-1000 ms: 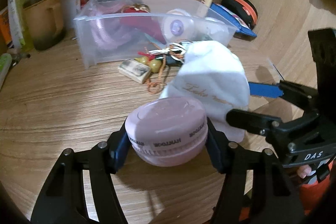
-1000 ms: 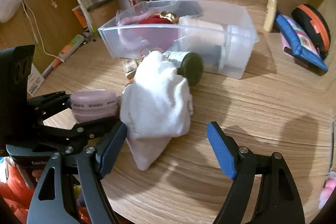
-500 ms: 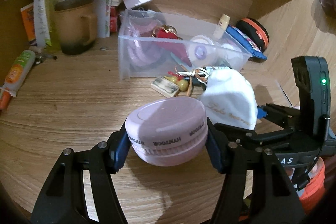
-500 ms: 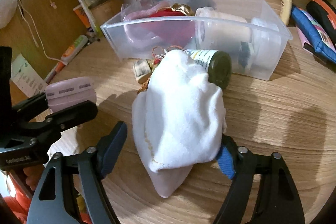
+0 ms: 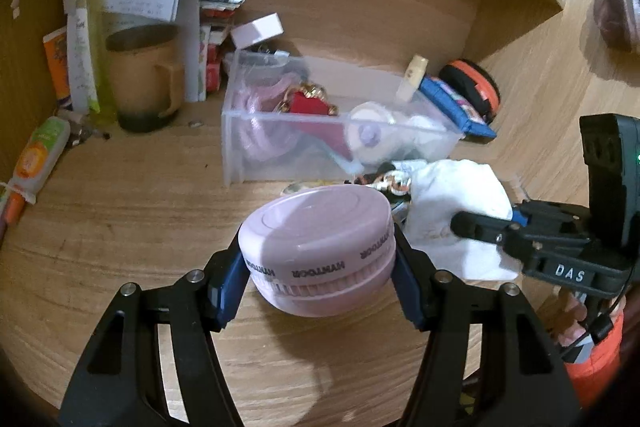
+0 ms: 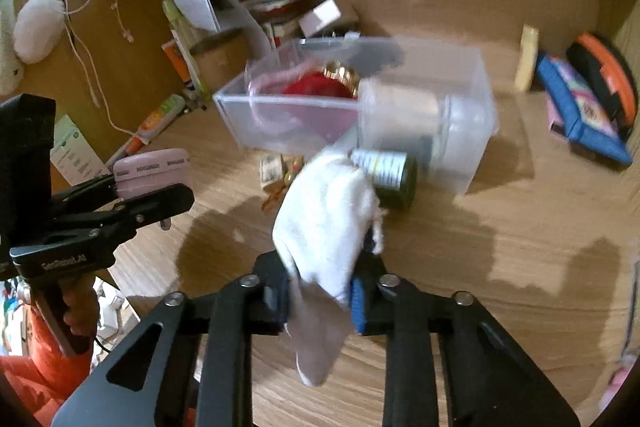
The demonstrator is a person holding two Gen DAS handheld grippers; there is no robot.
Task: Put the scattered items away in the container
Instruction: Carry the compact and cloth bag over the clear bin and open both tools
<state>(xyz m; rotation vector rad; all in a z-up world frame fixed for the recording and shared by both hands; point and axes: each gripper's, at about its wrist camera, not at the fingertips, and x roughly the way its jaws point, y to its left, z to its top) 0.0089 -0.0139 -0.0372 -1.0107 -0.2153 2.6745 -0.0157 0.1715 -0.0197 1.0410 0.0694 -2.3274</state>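
My left gripper [image 5: 318, 283] is shut on a round pink case [image 5: 316, 247] and holds it above the wooden desk, in front of the clear plastic container [image 5: 240, 151]. My right gripper [image 6: 320, 291] is shut on a white cloth pouch [image 6: 324, 215] and lifts it off the desk; the pouch also shows in the left wrist view [image 5: 452, 195]. The container [image 6: 472, 131] holds a pink coil, a red item and a white roll. A dark green jar [image 6: 390, 175], a small packet [image 6: 270, 169] and a beaded keychain [image 5: 384, 183] lie on the desk before it.
A brown mug [image 5: 140, 75], papers and small boxes stand behind the container on the left. A tube [image 5: 36, 159] lies at the far left. A blue pouch [image 6: 580, 111] and an orange-black case [image 6: 604, 75] lie on the right.
My right gripper has shut on the white pouch and lifted it off the desk. My left gripper has risen and pulled back with the pink case.
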